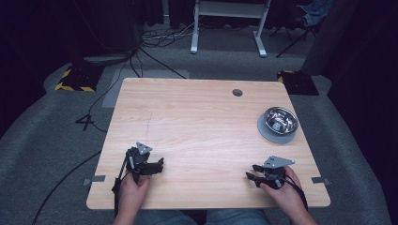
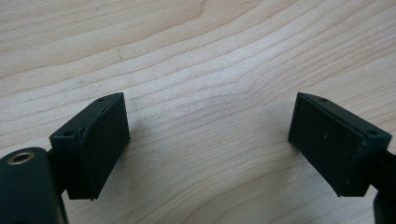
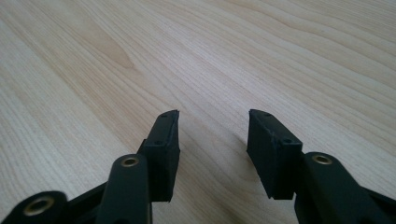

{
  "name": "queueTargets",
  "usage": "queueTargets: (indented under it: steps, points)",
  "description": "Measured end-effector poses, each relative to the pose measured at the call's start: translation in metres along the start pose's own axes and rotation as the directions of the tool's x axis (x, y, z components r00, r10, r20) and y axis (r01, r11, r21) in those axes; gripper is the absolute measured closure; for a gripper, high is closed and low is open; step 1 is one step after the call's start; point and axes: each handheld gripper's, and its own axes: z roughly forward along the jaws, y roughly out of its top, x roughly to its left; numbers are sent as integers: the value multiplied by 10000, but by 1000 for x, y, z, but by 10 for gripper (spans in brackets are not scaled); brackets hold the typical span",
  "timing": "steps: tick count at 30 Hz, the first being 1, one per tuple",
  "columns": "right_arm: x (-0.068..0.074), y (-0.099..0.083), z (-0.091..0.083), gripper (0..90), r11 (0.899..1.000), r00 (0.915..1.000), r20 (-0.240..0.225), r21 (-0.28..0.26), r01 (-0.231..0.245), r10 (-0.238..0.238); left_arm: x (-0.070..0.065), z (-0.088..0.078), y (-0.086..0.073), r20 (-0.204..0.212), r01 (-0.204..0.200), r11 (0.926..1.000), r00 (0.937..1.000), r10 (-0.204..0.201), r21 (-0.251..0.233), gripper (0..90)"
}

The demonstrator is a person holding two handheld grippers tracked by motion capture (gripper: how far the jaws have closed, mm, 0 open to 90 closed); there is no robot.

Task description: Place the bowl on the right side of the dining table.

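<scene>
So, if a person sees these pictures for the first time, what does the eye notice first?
Probably the shiny metal bowl, sitting on a grey round mat near the table's far right edge. After that, the two black grippers held at the near edge: the left gripper and the right gripper, both open over bare wood and holding nothing.

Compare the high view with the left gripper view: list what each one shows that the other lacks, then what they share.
High view alone: the metal bowl on a grey round mat near the table's right edge, the right gripper in the person's right hand, the round hole near the far edge, and floor cables.

Left gripper view alone: a close look at that gripper's two black jaws, spread wide with nothing but bare wood grain between them.

Shared: the left gripper and the light wooden table.
</scene>
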Motion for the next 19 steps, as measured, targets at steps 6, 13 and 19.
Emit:
queueTargets:
  steps: [6,13,19]
  points:
    - [2,-5,2,496,9990,9998,104,-413,-147,152,0,0,0,4,13,10000,10000,-13,-8,125]
    - [6,-7,5,438,9982,9997,247,-603,32,-17,0,0,0,0,1,10000,10000,-1,0,125]
    - [6,-7,5,395,9985,9995,319,-538,-40,57,0,0,0,-25,-23,10000,10000,23,-4,124]
